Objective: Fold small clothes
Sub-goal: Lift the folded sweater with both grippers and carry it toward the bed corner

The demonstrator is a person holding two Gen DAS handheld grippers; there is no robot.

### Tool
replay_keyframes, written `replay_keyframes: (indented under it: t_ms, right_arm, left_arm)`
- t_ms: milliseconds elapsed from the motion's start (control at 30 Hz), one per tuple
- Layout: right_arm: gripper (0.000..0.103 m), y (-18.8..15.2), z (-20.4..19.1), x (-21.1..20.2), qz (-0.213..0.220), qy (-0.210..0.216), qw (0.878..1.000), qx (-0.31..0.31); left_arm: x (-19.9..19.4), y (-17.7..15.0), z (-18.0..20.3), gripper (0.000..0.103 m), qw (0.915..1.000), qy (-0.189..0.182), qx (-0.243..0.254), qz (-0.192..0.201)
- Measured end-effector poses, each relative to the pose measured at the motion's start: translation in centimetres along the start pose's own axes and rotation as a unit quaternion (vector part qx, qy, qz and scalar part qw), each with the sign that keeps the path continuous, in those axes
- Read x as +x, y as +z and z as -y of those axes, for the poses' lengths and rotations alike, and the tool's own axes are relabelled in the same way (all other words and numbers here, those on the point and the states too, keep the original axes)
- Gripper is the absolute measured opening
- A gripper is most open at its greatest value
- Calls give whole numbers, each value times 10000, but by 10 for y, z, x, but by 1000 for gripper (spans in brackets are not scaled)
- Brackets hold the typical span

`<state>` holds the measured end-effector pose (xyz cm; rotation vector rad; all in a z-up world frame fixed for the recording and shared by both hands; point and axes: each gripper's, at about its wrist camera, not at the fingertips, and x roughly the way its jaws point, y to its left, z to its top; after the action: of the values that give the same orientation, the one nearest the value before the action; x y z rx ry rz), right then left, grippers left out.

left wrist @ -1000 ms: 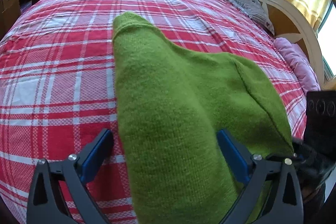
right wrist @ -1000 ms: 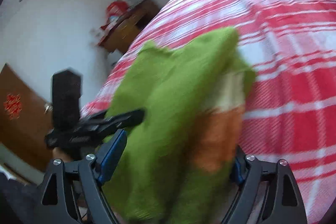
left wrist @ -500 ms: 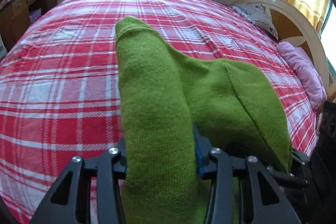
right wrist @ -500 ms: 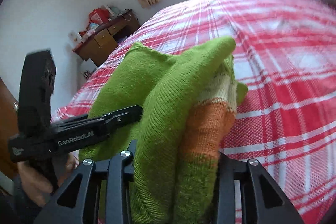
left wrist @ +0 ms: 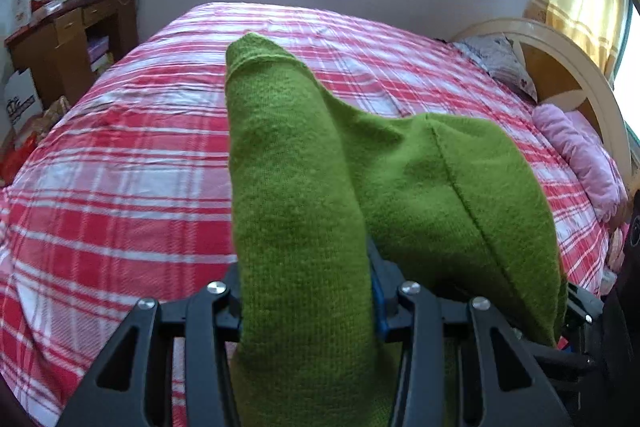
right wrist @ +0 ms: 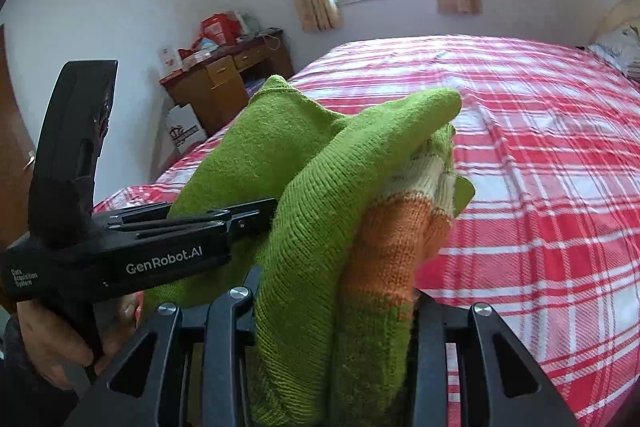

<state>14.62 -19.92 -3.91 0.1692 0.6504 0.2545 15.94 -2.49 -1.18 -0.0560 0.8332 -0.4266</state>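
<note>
Here, both the left tool (left wrist: 308, 303) and right tool (right wrist: 336, 311) clamp the green knit sweater (left wrist: 400, 187) above the plaid bed (left wrist: 120, 167).

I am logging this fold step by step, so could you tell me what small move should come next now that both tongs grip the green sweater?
Probably carry it forward and lower it onto the plaid bed. Both the left tongs and right tongs are clamped on the green sweater, which is bunched and raised above the bedspread, so it needs laying flat before any fold.
</note>
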Motion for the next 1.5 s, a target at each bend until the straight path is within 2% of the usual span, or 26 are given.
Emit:
replay_keyframes:
  t_ms: [333,500,767,933,1033,1133,1200,1233,1267,1300,1333,1367,1400,1433,1500]
  right_arm:
    - [37,6,-71,18,-140,590,9965,-581]
    - [37,15,-116,35,-198,920,9908,-977]
    - [37,31,-188,73,-170,1377,9785,-1527]
    - [37,47,-221,103,97,1519,9683,-1978]
    - [37,54,-235,132,393,1619,9627,-2131]
    - [37,61,-236,179,422,1639,9647,-2020]
    - [37,62,-236,218,131,1616,9689,-1871]
    - [37,61,-232,243,-165,1630,9712,-1729]
    - [38,60,-227,261,-416,1605,9737,-1563]
    - [40,62,-216,279,-644,1630,9769,-1225]
    - [44,67,-204,287,-781,1886,9758,-790]
    - [47,71,-193,293,-919,2112,9723,-395]
    - [50,74,-183,300,-1114,2275,9673,-106]
    - [58,74,-180,302,-1198,2304,9657,-30]
    - [59,75,-174,297,-1245,2298,9652,40]
  left_arm:
    - [-36,-17,-68,45,9968,396,-652,242]
    - [-55,-22,-111,45,9908,722,-1068,412]
    - [-74,-19,-165,45,9788,1338,-1383,702]
    - [-73,-5,-202,45,9718,1604,-1498,865]
    - [-57,9,-221,45,9670,1894,-1428,928]
    - [-15,21,-253,45,9649,2008,-1528,726]
    - [12,20,-275,45,9628,1938,-1836,414]
    - [27,18,-287,46,9599,1957,-1998,206]
    - [34,16,-297,51,9586,1859,-2146,227]
    - [34,16,-302,54,9580,1734,-2266,273]
    - [33,17,-306,58,9573,1647,-2363,240]
    - [34,17,-309,66,9564,1644,-2407,211]
    - [34,15,-312,68,9557,1627,-2445,181]
    - [34,13,-314,68,9564,1549,-2470,169]
    - [24,8,-311,68,9588,1460,-2431,174]
